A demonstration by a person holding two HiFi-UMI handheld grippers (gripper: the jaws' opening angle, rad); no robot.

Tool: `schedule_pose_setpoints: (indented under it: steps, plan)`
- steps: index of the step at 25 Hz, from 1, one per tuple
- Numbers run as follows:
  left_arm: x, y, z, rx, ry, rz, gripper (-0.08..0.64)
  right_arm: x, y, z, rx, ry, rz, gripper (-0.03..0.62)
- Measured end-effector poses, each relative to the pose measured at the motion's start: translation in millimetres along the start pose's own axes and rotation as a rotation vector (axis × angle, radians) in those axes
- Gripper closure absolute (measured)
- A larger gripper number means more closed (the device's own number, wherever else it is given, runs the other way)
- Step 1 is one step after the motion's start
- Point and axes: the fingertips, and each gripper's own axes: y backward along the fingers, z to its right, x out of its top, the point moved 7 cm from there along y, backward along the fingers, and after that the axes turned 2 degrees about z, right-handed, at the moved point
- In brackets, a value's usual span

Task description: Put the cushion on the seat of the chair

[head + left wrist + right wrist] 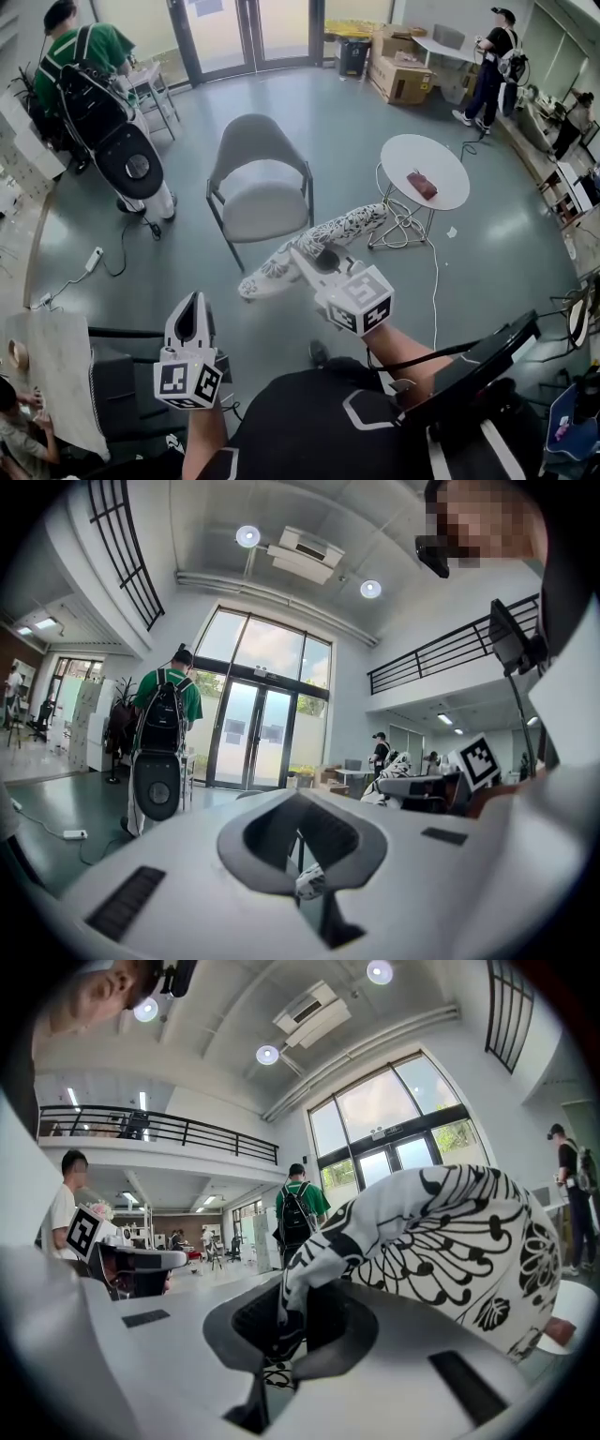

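The cushion (347, 227) is seen as printed cloth; the chair (265, 208) is shown with a matt grey shell on thin metal legs; the floor (328, 122) is finished smooth and glossy

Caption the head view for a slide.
Right gripper, shut on the patterned cushion, holds it short of the grey chair.
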Motion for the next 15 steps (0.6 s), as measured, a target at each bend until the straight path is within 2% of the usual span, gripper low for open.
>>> schedule_pose_setpoints:
  steps: [10,15]
  plan:
    - [12,-77,10,0.042,-0.011,-0.005,0.552,15,-38,73,0.051,-0.013,0.005,0.572]
    - [13,-100,14,0.082,-0.004,-0.011,0.552,20,-52,100,0.079,-0.009,0.006,0.572]
